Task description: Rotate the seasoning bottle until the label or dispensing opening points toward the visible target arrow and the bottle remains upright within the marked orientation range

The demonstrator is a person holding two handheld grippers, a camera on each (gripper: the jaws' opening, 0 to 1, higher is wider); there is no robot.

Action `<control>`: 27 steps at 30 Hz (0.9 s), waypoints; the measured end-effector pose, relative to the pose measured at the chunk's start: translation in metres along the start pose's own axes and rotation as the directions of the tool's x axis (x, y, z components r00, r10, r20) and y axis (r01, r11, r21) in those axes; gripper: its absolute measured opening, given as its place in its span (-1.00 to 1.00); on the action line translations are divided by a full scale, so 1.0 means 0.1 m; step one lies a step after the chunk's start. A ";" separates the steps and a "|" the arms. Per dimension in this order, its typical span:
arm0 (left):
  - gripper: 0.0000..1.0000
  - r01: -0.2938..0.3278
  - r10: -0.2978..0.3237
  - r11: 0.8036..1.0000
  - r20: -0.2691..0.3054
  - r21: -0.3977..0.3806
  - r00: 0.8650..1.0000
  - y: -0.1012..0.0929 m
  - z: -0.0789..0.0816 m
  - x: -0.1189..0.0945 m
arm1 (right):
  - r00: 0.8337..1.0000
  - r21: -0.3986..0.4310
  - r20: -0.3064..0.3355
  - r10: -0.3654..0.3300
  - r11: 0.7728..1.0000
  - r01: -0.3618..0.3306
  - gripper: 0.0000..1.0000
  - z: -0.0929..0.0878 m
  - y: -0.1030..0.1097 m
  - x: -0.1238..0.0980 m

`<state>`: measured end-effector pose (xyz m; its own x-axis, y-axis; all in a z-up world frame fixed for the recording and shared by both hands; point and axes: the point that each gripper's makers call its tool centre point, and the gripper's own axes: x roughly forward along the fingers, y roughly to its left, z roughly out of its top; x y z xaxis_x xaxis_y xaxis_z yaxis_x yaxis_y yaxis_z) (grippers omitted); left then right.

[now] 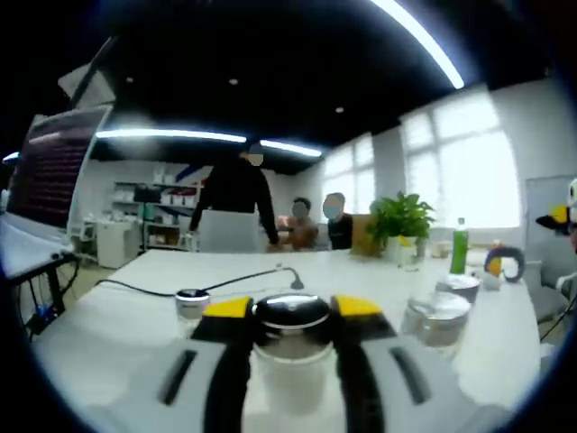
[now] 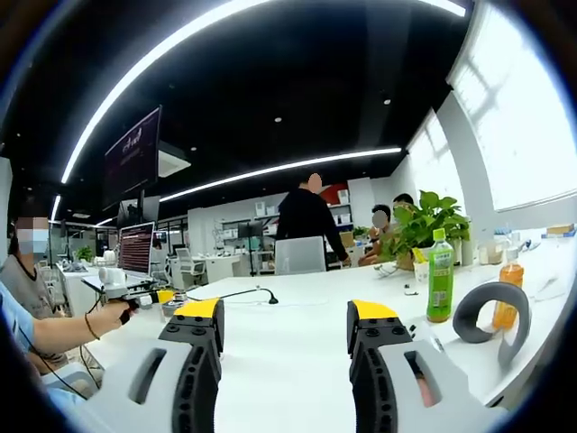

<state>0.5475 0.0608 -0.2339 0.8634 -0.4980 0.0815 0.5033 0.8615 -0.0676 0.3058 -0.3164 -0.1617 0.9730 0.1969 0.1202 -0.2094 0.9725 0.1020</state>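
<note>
My left gripper (image 1: 291, 311) clamps the seasoning bottle (image 1: 291, 347) under its cap; likely hard, light, slippery; right gripper (image 2: 284, 316) gapes empty.

The seasoning bottle (image 1: 291, 347) at lower centre has a glossy, seemingly metal cap over clear glass or plastic; the bench (image 1: 135, 307) looks smooth, matt white.

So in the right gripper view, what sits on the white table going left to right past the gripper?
Black gooseneck microphone → green plastic bottle → grey ring-shaped object → small orange bottle.
</note>
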 end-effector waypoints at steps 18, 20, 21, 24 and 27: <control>-0.30 0.003 -0.003 1.000 -0.014 -0.002 1.000 -0.24 -0.32 -0.28 | 1.000 0.000 -0.012 0.017 1.000 -0.017 0.11 -0.05 0.04 0.03; -0.30 0.003 -0.003 1.000 -0.025 0.002 1.000 -0.26 -0.37 -0.29 | 1.000 0.000 -0.012 0.014 1.000 -0.014 0.11 -0.05 0.03 0.03; -0.30 -0.001 0.002 1.000 -0.026 0.012 1.000 -0.27 -0.38 -0.30 | 1.000 0.000 -0.012 0.014 1.000 -0.014 0.11 -0.05 0.03 0.03; -0.30 -0.013 0.013 0.999 -0.025 0.032 1.000 -0.26 -0.38 -0.31 | 1.000 -0.001 -0.013 0.017 1.000 -0.017 0.11 -0.05 0.04 0.03; -0.30 -0.016 0.018 0.999 -0.031 0.039 0.999 -0.28 -0.42 -0.33 | 1.000 -0.003 -0.012 0.019 1.000 -0.019 0.11 -0.03 0.04 0.03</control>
<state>0.5064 0.0490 -0.2765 0.8728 -0.4855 0.0497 0.4872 0.8728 -0.0300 0.3078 -0.3117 -0.1644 0.9699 0.2168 0.1106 -0.2276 0.9689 0.0969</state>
